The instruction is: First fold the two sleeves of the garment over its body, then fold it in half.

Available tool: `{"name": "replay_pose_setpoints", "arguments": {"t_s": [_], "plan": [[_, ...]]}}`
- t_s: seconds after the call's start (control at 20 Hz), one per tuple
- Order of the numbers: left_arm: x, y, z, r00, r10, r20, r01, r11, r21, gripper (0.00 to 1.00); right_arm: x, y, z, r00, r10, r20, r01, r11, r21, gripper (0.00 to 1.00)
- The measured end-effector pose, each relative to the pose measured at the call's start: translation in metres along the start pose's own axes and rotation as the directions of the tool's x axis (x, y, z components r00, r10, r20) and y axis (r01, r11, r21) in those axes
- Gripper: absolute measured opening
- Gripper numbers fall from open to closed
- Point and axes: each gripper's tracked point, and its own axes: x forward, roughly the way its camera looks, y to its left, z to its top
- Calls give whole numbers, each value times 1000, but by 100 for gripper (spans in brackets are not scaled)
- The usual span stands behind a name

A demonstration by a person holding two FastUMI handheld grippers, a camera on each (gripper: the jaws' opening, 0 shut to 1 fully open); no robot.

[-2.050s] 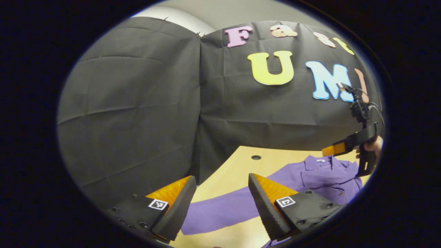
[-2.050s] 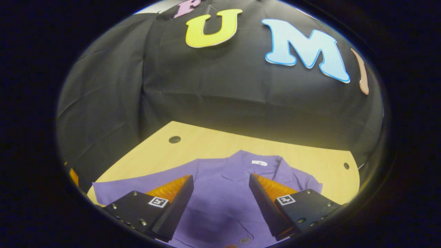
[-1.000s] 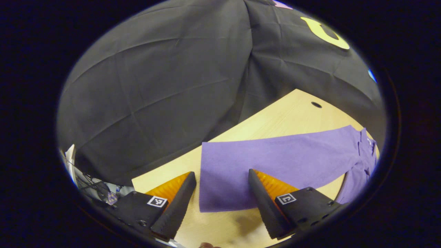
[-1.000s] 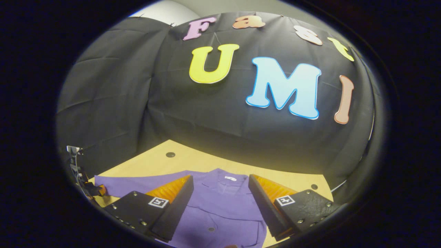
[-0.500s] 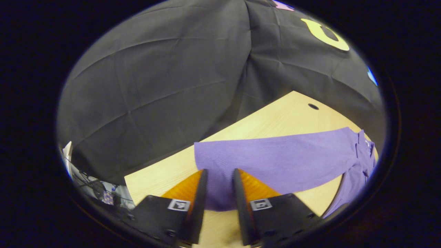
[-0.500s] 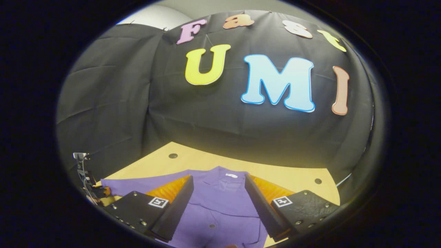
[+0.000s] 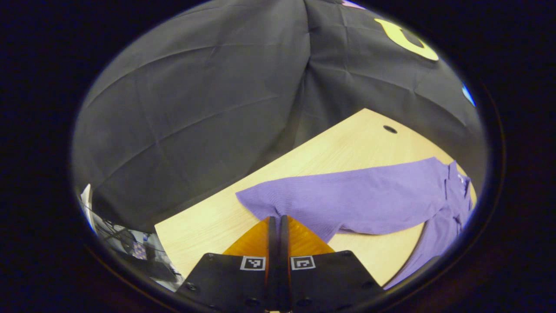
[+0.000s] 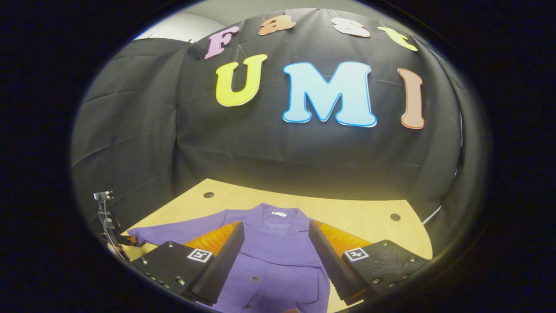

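Observation:
A purple button-front garment (image 8: 278, 250) lies flat on the light wooden table (image 8: 356, 217), its collar toward the back wall. Its long sleeve (image 7: 347, 200) stretches out across the table (image 7: 330, 148). My left gripper (image 7: 278, 218) is shut on the cuff end of that sleeve, and the cloth puckers at the fingertips. The right gripper view also catches that gripper (image 8: 114, 237) at the far left, at the sleeve's end. My right gripper (image 8: 276, 226) hovers open over the garment's chest, with nothing between its fingers.
The table has small round holes (image 7: 389, 129) (image 8: 208, 194) (image 8: 394, 216) near its back corners. Black cloth walls stand close behind and to the left. Beyond the table's left edge there is cabling and clutter (image 7: 130, 248).
My left gripper swung out to the sleeve's end, closed on the cuff, and the sleeve end has bunched and lifted slightly. The right gripper has drawn back a little and stayed open.

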Motion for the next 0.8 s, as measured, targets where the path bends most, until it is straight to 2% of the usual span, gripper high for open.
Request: {"name": "replay_pose_setpoints", "arguments": {"t_s": [0.15, 0.35, 0.6, 0.8], "plan": [[-19, -11, 24, 999, -18, 49, 22, 998, -67, 7, -3, -17, -4, 1000, -17, 1, 17, 1000, 20, 94], [-40, -43, 55, 992, -81, 92, 92, 988, -122, 7, -5, -35, -11, 1000, -29, 1, 29, 999, 41, 94], [-87, -133, 91, 952, -265, 151, 274, 961, -39, 7, -10, -55, -15, 999, -45, 13, 44, 998, 47, 94], [-131, -219, 99, 901, -405, 156, 404, 914, 36, 6, -17, -75, -17, 998, -65, 25, 64, 996, 61, 94]]}}
